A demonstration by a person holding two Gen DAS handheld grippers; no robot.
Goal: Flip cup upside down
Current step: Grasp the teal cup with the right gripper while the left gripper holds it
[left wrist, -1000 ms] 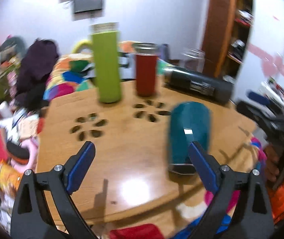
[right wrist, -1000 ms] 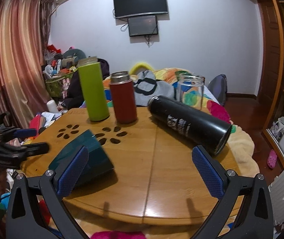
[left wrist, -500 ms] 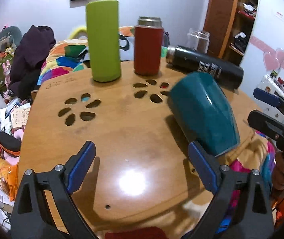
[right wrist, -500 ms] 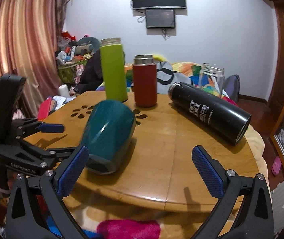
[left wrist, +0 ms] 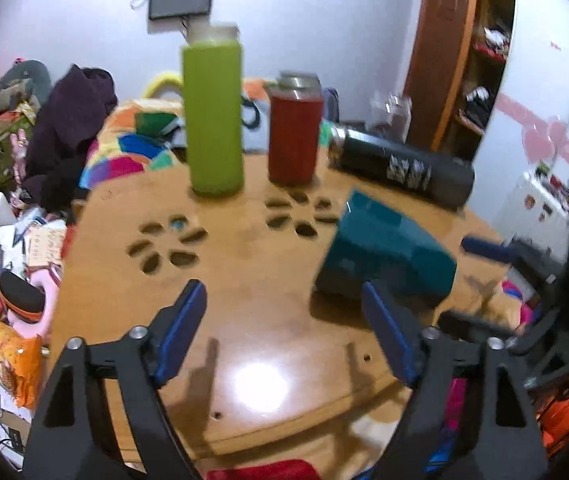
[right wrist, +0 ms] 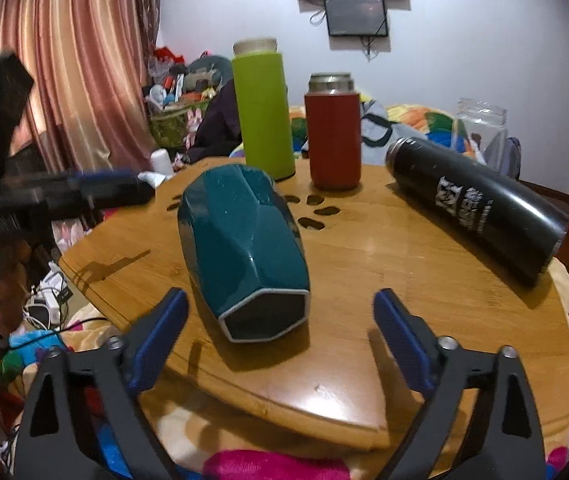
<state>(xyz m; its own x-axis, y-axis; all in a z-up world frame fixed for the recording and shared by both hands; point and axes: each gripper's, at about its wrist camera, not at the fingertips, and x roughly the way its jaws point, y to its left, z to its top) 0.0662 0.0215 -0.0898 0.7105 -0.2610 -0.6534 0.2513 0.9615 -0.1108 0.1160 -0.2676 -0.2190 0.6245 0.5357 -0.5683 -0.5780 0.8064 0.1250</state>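
The left gripper (left wrist: 284, 328) hangs spread wide and empty over the near edge of the round wooden tabletop (right wrist: 404, 280). The faceted teal cup (right wrist: 244, 248) lies on its side, one end toward the right gripper (right wrist: 280, 332), whose jaws are released, probably lining up a grasp. At the far edge stand a green bottle (right wrist: 262, 112) and red flask (right wrist: 334, 132); a black flask (right wrist: 476, 204) lies toward the right edge. A cluttered bedroom surrounds the table.
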